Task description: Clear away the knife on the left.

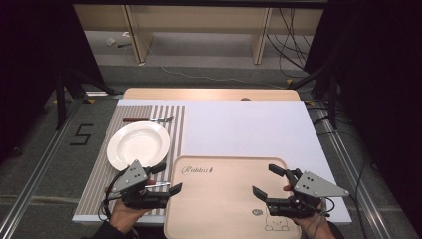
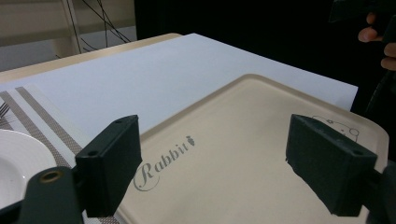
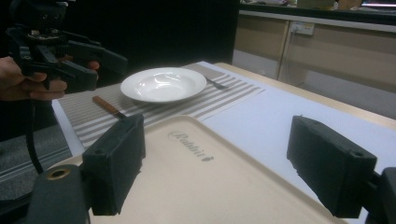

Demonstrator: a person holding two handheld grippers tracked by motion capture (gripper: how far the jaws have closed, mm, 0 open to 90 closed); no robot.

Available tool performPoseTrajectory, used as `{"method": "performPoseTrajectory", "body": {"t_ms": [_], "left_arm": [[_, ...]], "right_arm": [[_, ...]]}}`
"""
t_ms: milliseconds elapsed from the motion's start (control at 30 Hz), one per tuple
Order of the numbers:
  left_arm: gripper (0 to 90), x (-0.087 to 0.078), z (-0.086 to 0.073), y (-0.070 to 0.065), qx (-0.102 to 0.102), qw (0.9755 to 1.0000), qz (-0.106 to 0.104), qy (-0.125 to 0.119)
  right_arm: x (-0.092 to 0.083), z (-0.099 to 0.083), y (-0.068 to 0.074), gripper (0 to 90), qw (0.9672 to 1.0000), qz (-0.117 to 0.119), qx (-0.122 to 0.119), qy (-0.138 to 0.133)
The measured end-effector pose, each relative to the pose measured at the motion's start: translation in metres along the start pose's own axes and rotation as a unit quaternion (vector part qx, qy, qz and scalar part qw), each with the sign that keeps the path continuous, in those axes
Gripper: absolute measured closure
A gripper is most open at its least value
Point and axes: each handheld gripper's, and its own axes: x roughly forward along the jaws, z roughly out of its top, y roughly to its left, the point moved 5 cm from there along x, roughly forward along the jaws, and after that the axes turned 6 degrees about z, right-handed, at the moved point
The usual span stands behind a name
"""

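Plainly the tray (image 1: 219, 199), at the lower centre of the high view on the bench (image 1: 249, 129), looks light, stiff and smooth-faced; its raised side rims offer the grip. The left hand-held gripper (image 1: 166, 180) and right hand-held gripper (image 1: 266, 181) flank it, jaws apart, holding nothing.

Cream tray (image 1: 219, 199) with grey "Rabbit" script and a little bear drawing, white plate (image 1: 138, 144) on a brown-and-white striped mat (image 1: 99, 169), black grippers, plain white sheet (image 1: 249, 129) underneath
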Motion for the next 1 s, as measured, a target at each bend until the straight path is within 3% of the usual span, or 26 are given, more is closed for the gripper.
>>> {"method": "performPoseTrajectory", "body": {"t_ms": [333,700,1000], "left_arm": [[18.3,0.0,-0.004,0.004,0.016,0.9995,0.005,0.028],[18.6,-0.006,-0.012,0.017,0.039,0.9946,0.015,0.095],[18.7,-0.01,-0.016,0.023,0.039,0.9914,0.018,0.123]], "right_arm": [[0.0,0.001,0.001,20.4,1.0,0.001,-0.002,0.0],[0.0,0.001,0.002,20.4,1.0,0.002,-0.006,0.0],[0.0,0.002,0.002,20.4,1.0,0.002,-0.006,-0.001]]}}
